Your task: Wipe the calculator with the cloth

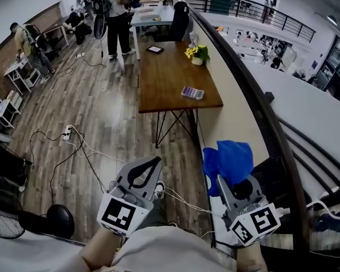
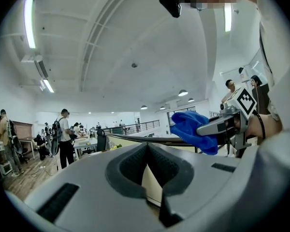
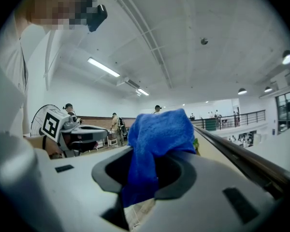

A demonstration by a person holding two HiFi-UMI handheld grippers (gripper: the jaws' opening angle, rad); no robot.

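**Calculator far ahead of both grippers, cloth pinched in the right one**

The calculator [image 1: 192, 92] lies on the table [image 1: 164, 78], well ahead of the right gripper [image 1: 236, 187] and near the table's right edge. A hard wipe could push it off unless the left gripper [image 1: 153, 162], its jaws pressed together on nothing, steadies it. The cloth [image 3: 157, 134] bunches loosely above the right jaws that pinch it, so it may slip free. Only the head view shows the calculator. Only the right gripper view shows the cloth's tail hanging between the jaws.
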